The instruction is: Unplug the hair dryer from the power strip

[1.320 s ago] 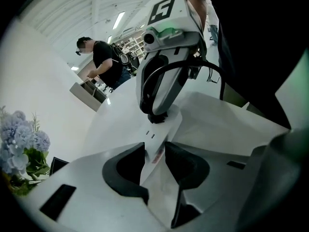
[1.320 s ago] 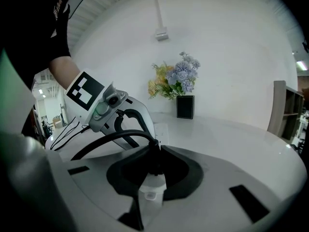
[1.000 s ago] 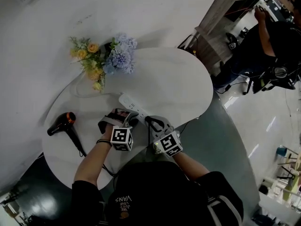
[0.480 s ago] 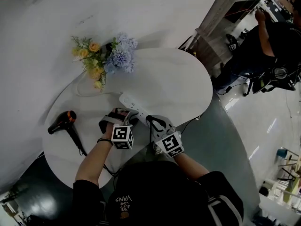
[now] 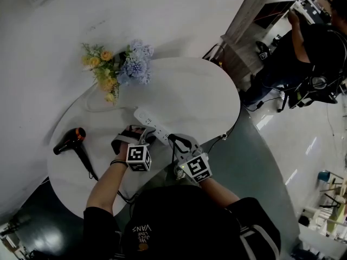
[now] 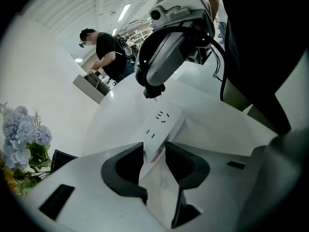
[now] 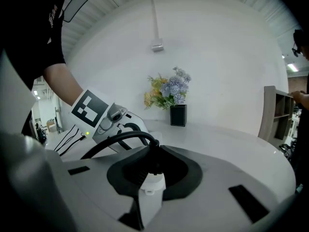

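The white power strip lies on the round white table. My left gripper is shut on its near end; in the left gripper view the strip sits pinched between the dark pads. My right gripper is shut on the black plug, whose black cord loops off to the left. The left gripper view shows the plug hanging a little above the strip's sockets, clear of them. The black and orange hair dryer lies at the table's left.
A black vase of blue and yellow flowers stands at the table's far edge by the white wall. A wooden shelf and a person in dark clothes are off to the back right. The dryer's cord runs toward me.
My right gripper has risen slightly with the plug in it. The left gripper has stayed on the strip's end.
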